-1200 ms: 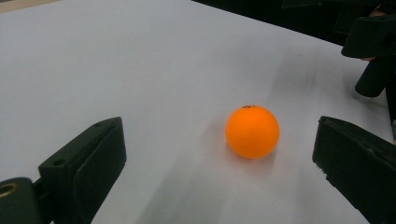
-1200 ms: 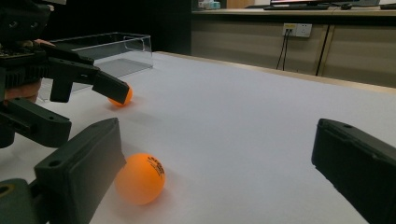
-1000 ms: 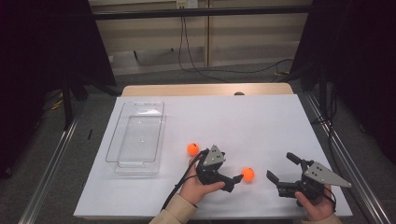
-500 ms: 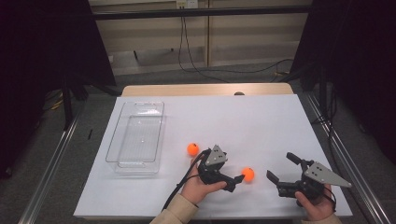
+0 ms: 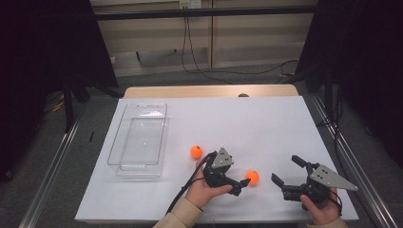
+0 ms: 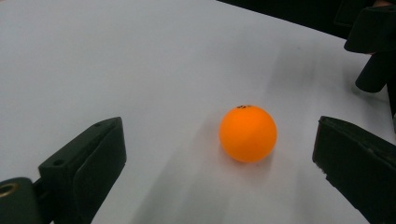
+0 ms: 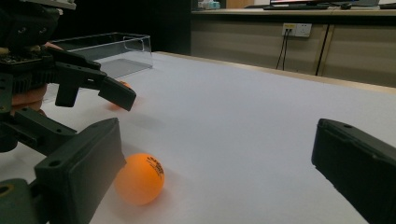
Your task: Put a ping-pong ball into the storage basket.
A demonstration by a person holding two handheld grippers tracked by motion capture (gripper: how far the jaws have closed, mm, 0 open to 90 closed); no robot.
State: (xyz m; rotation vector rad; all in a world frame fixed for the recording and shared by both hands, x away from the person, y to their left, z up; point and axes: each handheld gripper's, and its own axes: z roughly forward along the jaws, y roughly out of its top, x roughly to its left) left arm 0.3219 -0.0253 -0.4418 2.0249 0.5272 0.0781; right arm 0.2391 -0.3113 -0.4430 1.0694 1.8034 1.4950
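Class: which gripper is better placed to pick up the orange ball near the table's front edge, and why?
Left. The left gripper is open with the orange ball already between its jaws. The right gripper, also open, sits farther off to the side.

Bright, evenly lit white table (image 5: 266, 123), dark surroundings, soft shadows, blurred near jaws.

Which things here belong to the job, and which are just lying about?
In the job: left hand-held gripper, open around the near orange ball; second orange ball; probably the clear tray.
Lying about: right hand-held gripper, open and idle; floor cables.
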